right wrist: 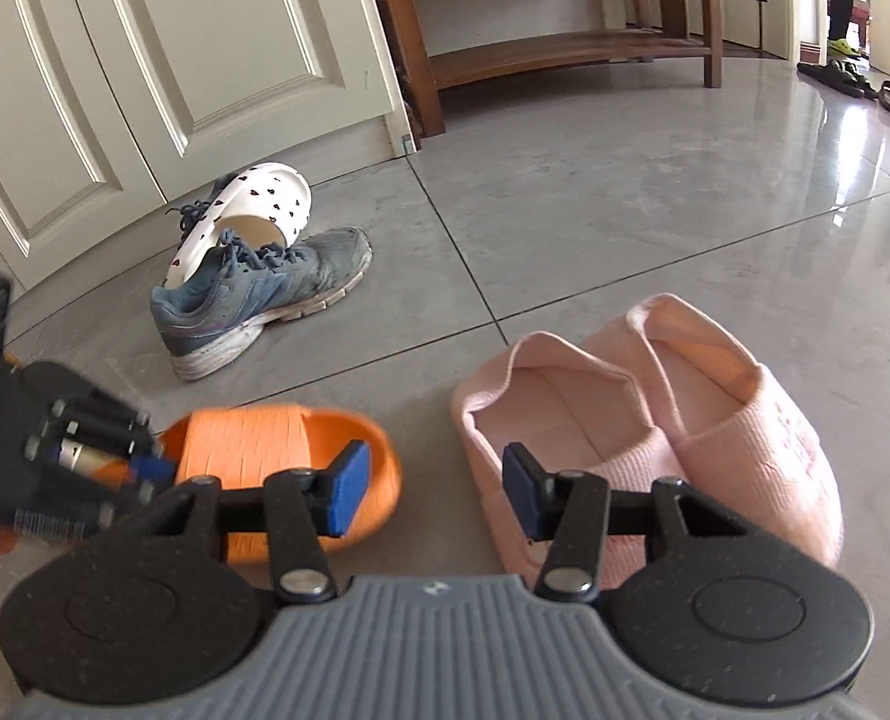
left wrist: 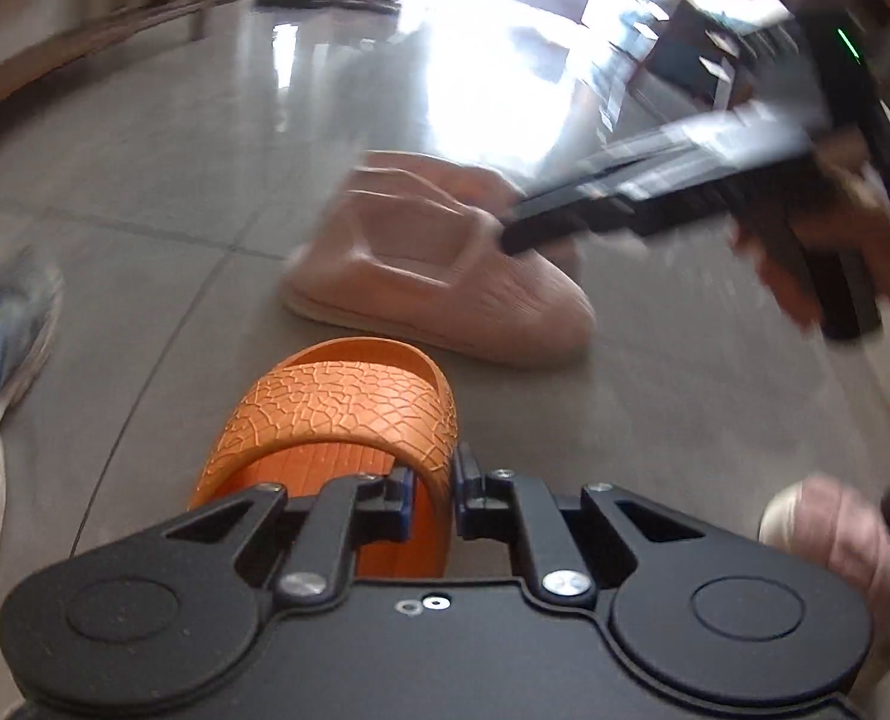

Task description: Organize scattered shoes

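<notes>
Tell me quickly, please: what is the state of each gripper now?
Left gripper: shut on the strap of the orange slipper.
Right gripper: open, holding nothing.

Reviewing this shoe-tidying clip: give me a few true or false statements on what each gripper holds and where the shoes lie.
1. The left gripper is clamped on the orange slide's strap. True.
2. The right gripper grips a pink slipper. False: its jaws stand open and empty, above the floor.
3. The white clog leans on the grey sneaker. True.
4. The pink slippers sit on the wooden shoe rack. False: they lie on the floor.
</notes>
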The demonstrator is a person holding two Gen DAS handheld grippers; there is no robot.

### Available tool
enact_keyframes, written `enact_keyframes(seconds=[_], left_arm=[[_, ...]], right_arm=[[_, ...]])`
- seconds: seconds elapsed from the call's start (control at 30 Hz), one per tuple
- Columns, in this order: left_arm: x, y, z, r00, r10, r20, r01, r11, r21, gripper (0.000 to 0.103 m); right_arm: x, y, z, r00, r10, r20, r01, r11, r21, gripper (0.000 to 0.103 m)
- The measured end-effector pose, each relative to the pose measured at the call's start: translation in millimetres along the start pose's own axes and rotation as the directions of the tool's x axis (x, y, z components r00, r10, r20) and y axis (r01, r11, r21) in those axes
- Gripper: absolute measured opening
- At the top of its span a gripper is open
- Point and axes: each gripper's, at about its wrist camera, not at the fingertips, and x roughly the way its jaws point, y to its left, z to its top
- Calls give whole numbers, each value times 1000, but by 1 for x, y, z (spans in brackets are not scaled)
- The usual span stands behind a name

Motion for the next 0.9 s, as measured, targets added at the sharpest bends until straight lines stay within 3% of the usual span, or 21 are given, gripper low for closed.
enact_keyframes(seconds=[0.1,0.2,0.33,0.37,0.5,0.67,0.73,0.8,0.9], left_arm=[[9,-34,5,999,-13,-50,23,982,189,10],[18,-63,1,992,1,-129,49,921,387,11],[23,-83,-20,976,119,-184,11,812,583,26],[22,-81,-24,971,137,-197,5,811,585,27],[3,-67,-36,958,190,-213,-58,861,505,29],[-38,-42,-46,957,200,-211,-142,955,262,28],[-56,-34,-54,966,180,-186,-165,982,96,28],[-73,-27,-67,977,142,-161,-160,982,-103,27],[-91,-21,-98,984,81,-158,-133,928,-349,31]], right_arm=[[-5,1,-6,1000,-3,-28,2,999,-40,53],[-10,0,-12,999,0,-54,-4,997,-73,53],[-17,-4,-21,996,8,-85,-14,997,-81,53],[-18,-4,-24,995,15,-95,-23,997,-78,53],[-14,6,-35,986,78,-147,-93,990,-104,53],[-4,35,-39,966,175,-188,-211,958,-192,53],[-1,52,-39,958,209,-197,-255,935,-246,53],[1,71,-39,948,243,-208,-299,903,-309,53],[7,95,-42,923,295,-248,-370,856,-361,53]])
